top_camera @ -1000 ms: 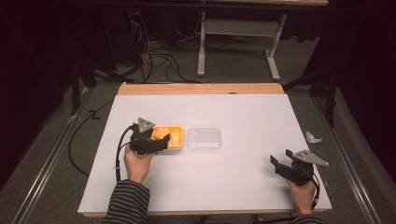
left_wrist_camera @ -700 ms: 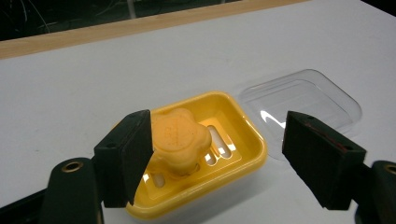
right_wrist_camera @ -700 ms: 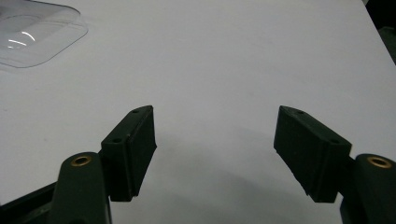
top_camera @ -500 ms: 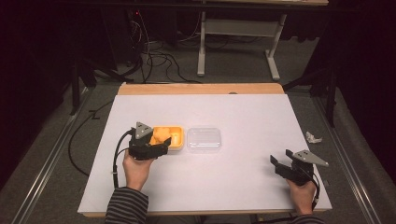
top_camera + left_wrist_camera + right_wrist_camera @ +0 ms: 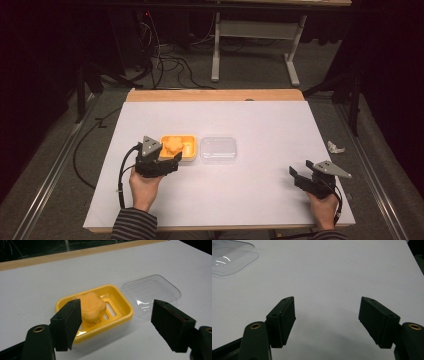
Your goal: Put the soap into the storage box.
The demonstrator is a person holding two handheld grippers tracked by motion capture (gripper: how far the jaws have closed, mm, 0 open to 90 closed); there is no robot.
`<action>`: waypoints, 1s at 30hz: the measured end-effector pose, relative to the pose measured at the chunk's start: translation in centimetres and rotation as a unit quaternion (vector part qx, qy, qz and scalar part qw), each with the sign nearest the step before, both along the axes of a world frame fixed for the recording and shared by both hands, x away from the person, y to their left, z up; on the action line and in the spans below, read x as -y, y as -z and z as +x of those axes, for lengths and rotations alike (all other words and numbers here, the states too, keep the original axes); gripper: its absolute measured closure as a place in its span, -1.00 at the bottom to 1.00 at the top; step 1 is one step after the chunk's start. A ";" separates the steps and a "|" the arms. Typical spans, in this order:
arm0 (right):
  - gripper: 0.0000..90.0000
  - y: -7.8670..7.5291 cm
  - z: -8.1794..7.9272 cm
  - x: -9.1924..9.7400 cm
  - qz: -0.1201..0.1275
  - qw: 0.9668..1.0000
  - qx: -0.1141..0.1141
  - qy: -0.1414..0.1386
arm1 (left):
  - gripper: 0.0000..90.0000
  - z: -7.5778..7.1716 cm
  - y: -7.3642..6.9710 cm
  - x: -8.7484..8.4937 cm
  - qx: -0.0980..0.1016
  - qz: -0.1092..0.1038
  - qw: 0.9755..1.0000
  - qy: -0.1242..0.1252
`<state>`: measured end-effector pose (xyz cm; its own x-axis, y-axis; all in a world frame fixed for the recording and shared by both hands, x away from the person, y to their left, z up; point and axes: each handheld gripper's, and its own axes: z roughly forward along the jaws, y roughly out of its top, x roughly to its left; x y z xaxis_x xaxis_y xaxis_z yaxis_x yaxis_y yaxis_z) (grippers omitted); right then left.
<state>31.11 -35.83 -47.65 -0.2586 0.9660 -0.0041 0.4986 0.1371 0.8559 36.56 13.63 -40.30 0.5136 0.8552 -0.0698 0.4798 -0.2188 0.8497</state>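
Yellow dish: a yellow plastic soap dish (image 5: pixel 186 156) with a slotted floor sits left of centre on the white table (image 5: pixel 260 195), uncovered.
Soap: an orange flower-shaped soap bar (image 5: pixel 91 307) lies inside the dish, toward its left end as the high view shows it.
Lid: a clear rounded plastic lid (image 5: pixel 218 149) rests flat on the table just beside the dish, apparently touching its right edge.
Left gripper: the left gripper (image 5: pixel 117 323), jaws spread wide and holding nothing, hovers just short of the dish, aimed at the soap.
Right gripper: the right gripper (image 5: pixel 327 321) is likewise wide open and empty, well apart from the dish near the table's right front corner.
Progress: the dish appears already opened; judging by the aim, lifting the soap or closing the dish is not yet done.
Stray item: crumpled white scrap (image 5: pixel 335 147) at the table's right edge.
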 end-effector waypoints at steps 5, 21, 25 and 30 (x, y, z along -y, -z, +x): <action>-0.34 0.0 0.0 0.0 0.000 1.000 0.000 0.000 | -0.44 -0.7 0.0 0.2 0.010 0.006 1.000 0.006; -0.34 0.0 0.0 0.0 -0.002 1.000 -0.001 0.000 | -0.44 -2.0 0.4 -0.1 0.012 -0.009 1.000 0.006; -0.34 0.0 0.0 0.0 -0.002 1.000 0.000 0.000 | -0.44 -2.3 0.8 -0.3 0.009 -0.009 1.000 0.001; -0.33 0.0 0.0 -0.1 -0.002 1.000 0.000 -0.001 | -0.44 -2.8 1.2 -0.5 0.008 -0.013 1.000 -0.001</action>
